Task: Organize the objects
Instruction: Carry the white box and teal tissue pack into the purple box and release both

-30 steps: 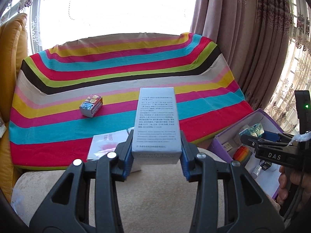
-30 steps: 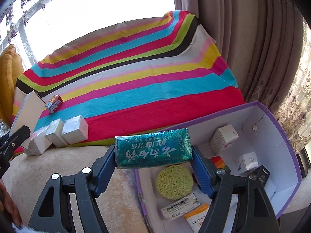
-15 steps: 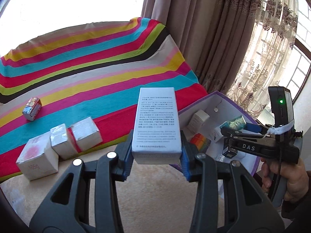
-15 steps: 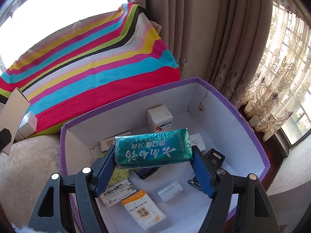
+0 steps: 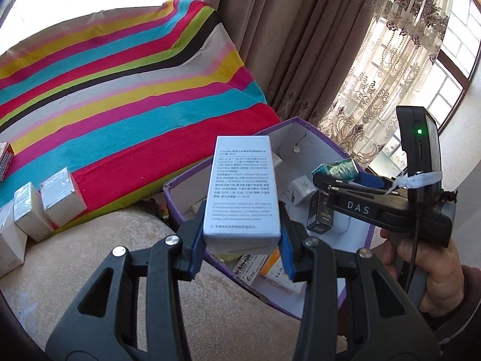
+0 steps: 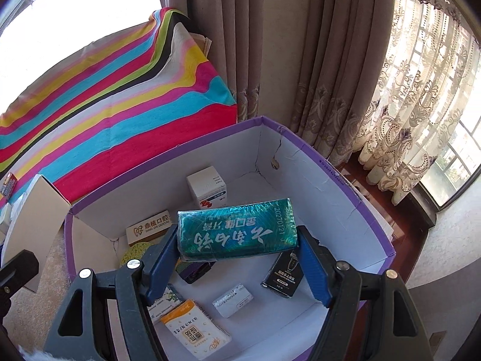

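Now mid-deposit: right claw [image 6: 237, 258] grips teal pack [image 6: 236, 230] over purple bin [image 6: 339, 177], frame centre; left claw [image 5: 242, 248] grips white box [image 5: 242, 186]; next, likely lower and release.

Left gripper [image 5: 242, 242] clamped on a white box [image 5: 242, 186], held raised at the near-left rim of the purple bin [image 5: 180, 207]. Right gripper [image 6: 237, 260] pinching a teal pack [image 6: 237, 233] crosswise, suspended over the bin's inside. Right hand [image 5: 427, 258] wrapped around its handle, just beyond the bin's right side.
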Tool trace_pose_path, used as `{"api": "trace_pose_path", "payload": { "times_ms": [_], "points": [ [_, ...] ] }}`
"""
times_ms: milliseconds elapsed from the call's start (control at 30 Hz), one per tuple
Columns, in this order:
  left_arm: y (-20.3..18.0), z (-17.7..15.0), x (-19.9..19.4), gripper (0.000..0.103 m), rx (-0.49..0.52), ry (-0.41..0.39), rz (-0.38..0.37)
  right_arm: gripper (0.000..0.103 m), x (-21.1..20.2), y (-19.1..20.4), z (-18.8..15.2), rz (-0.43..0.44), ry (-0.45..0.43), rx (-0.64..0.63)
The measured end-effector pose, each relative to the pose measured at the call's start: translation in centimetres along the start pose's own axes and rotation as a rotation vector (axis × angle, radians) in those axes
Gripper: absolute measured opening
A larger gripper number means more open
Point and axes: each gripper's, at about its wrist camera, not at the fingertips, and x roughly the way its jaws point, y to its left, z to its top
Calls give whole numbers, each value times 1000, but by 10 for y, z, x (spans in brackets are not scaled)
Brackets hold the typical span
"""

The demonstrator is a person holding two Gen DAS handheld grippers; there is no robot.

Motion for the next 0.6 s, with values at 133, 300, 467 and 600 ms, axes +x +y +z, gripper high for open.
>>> {"api": "trace_pose_path", "payload": {
  "times_ms": [133,300,467,600],
  "points": [
    [5,-1,1,67,-28,4,3,76,3,-1,1,1,13,0],
    [6,-2,0,68,-43,2,4,78,4,1,1,3,15,-2],
    [11,-4,-2,69,-65,-6,4,80,4,4,1,5,21,-9],
    [19,-4,-7,69,-98,-16,4,80,3,8,1,11,21,-14]
  ]
}}
